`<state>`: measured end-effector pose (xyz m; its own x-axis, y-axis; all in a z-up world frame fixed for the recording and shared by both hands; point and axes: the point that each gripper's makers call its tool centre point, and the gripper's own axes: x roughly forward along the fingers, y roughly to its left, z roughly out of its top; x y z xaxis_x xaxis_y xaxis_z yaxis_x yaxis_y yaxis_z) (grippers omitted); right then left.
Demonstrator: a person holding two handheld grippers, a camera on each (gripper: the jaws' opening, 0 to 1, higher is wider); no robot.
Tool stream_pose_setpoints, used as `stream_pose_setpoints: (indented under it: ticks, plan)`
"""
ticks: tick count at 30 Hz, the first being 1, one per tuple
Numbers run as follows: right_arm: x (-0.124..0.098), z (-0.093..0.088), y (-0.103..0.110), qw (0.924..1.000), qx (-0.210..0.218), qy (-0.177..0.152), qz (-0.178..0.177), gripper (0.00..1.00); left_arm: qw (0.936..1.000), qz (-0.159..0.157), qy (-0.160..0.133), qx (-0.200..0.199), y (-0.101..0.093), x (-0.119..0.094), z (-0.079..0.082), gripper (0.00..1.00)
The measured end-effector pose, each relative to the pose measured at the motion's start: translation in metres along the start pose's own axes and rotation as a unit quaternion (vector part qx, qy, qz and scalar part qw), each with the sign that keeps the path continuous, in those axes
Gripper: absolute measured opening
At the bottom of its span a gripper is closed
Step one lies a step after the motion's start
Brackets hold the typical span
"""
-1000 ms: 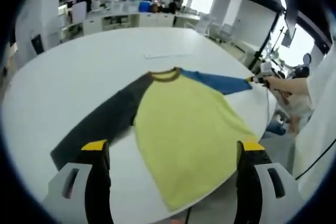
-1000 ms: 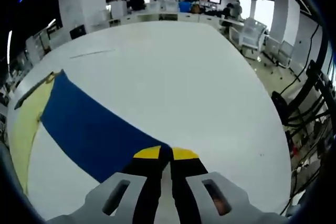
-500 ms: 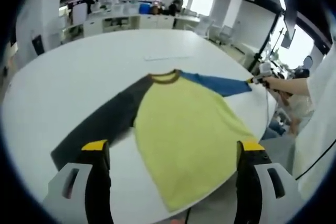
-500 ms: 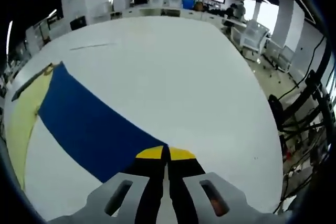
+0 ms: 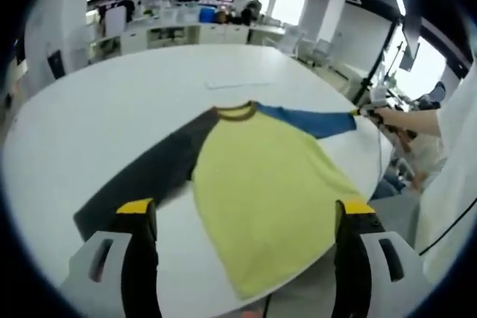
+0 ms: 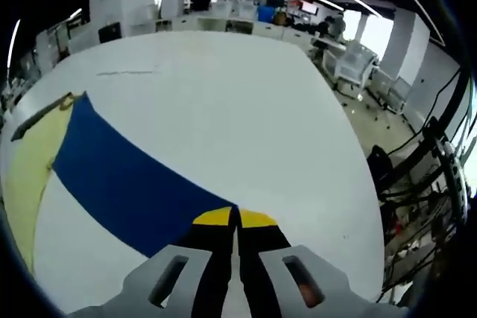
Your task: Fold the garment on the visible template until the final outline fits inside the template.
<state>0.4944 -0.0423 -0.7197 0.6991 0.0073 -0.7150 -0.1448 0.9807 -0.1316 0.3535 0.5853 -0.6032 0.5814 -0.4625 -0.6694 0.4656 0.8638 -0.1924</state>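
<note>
A long-sleeved shirt [image 5: 261, 184] with a yellow body lies flat on the white round table [image 5: 112, 102]. Its dark sleeve [image 5: 145, 176] stretches toward the left gripper [image 5: 246, 214], which hangs open above the shirt's hem. The blue sleeve [image 5: 309, 119] runs out to the table's right edge, where the right gripper [image 5: 365, 112] pinches its cuff. In the right gripper view the blue sleeve [image 6: 123, 176] leads up into the right gripper [image 6: 235, 221], shut on the cuff. A sliver of the yellow body [image 6: 30, 161] shows at the left.
A thin grey line [image 5: 238, 83] marks the table beyond the collar, also seen as a line [image 6: 125, 73] in the right gripper view. A person's arm and white sleeve [image 5: 447, 154] stand at the right. Office chairs [image 6: 358, 61] and cables [image 6: 428, 176] lie past the table edge.
The right gripper has stayed shut on the blue cuff while its view shifted slightly. The left gripper and the shirt have barely moved.
</note>
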Motion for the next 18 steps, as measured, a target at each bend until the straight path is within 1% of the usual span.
stream_pose_setpoints:
  ticks: [6,14,18]
  plan:
    - [-0.010,0.018,0.001,0.9999,0.003,-0.012,0.002,0.02,1.0000,-0.001,-0.009,0.001,-0.002,-0.003,0.002,0.96]
    - [-0.027,0.029,0.007,0.9997,-0.004,-0.019,0.012,0.02,0.9998,-0.003,-0.020,-0.002,-0.004,-0.008,0.000,0.96]
    - [-0.036,0.040,0.009,0.9993,0.007,-0.031,0.021,0.02,0.9996,-0.004,-0.026,-0.002,-0.004,-0.011,0.000,0.96]
